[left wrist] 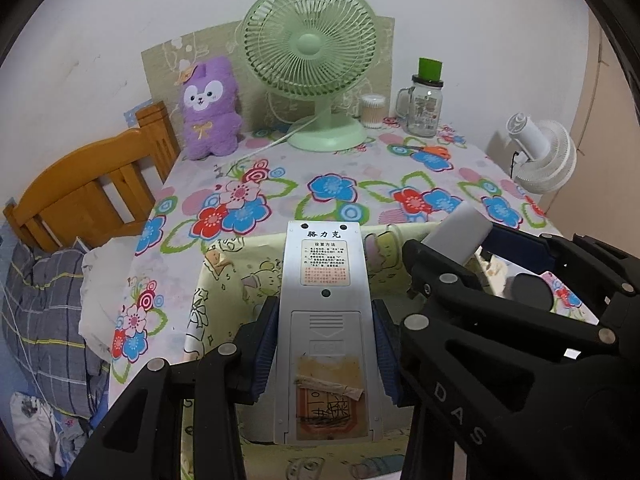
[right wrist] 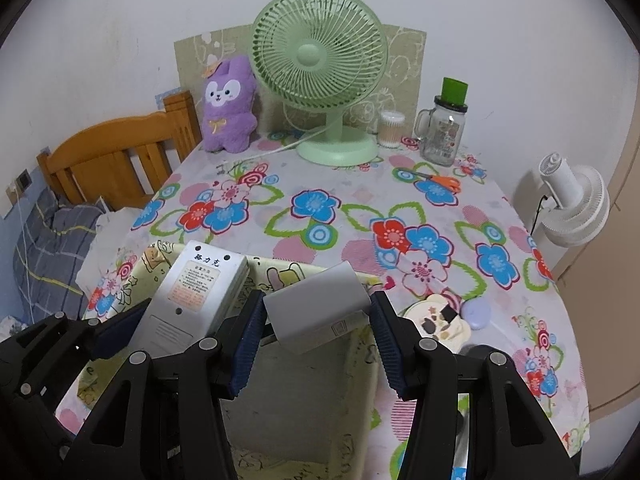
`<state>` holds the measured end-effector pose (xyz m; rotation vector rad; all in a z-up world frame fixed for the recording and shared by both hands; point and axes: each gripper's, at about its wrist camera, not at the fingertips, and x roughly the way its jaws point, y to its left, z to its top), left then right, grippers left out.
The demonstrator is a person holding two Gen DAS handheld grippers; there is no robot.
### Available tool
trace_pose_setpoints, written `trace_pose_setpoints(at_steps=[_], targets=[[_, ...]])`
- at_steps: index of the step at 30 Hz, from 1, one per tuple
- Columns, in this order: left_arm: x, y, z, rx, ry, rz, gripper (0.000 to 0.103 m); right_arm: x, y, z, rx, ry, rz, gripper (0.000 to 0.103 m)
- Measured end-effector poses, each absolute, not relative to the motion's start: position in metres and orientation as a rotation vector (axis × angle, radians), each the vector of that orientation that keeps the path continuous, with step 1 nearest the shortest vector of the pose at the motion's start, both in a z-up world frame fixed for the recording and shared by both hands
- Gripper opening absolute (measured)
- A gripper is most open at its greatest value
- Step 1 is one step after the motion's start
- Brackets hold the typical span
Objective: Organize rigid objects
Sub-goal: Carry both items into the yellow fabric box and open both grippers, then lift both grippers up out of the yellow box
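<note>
Both my cameras sit just behind my jaws and look forward and down across the surface [left wrist: 360, 184] toward the back wall. My left view stands left of my right view, close beside it. Each catches the other's jaws at its edge. Both share the green fan [left wrist: 310, 60], the purple toy [right wrist: 228, 104], the jar [left wrist: 425, 100] and the bed [right wrist: 116, 160].

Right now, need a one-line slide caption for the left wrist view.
Left gripper holds a remote control back side up over a yellow cartoon-print box, beside the right gripper carrying a white block.
</note>
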<state>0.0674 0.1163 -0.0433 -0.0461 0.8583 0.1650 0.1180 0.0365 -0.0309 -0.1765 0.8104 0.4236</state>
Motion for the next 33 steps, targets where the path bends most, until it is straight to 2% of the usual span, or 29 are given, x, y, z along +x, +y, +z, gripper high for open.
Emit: trace_pose_setpoints(at_steps=[13,21,26,28,33], targets=[[0.078,0.132,-0.077,-0.055,0.935,0.171,0.046,0.129,0.054,-0.063,-0.236,0.856,0.386,0.056],[0.079,0.134,-0.078,-0.054,0.926,0.184,0.047,0.129,0.055,-0.065,-0.244,0.835,0.378,0.057],[0.080,0.131,-0.075,-0.066,0.928,0.171,0.058,0.130,0.052,-0.064,-0.226,0.839,0.388,0.060],[0.079,0.130,-0.072,-0.063,0.919,0.184,0.079,0.130,0.050,-0.063,-0.212,0.844,0.399,0.063],[0.075,0.128,-0.065,-0.061,0.900,0.186,0.083,0.128,0.049,-0.058,-0.185,0.855,0.415,0.068]])
